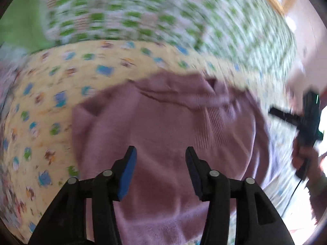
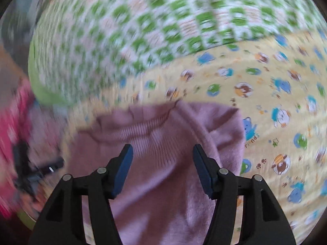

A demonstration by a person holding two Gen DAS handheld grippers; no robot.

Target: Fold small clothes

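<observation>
Mauve knit top (image 1: 163,126) lies part-folded on yellow animal-print sheet (image 1: 51,94); left gripper (image 1: 161,153) and right gripper (image 2: 162,151) both released, jaws apart, nothing held; final folds likely remain.

Matt fuzzy knit mauve sweater (image 1: 163,122) on smooth printed cotton sheet (image 1: 51,102)

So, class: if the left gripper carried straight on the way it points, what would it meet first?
Most likely the mauve knitted garment lying on the yellow printed sheet; the left gripper, jaws open and empty, points down at it.
</observation>
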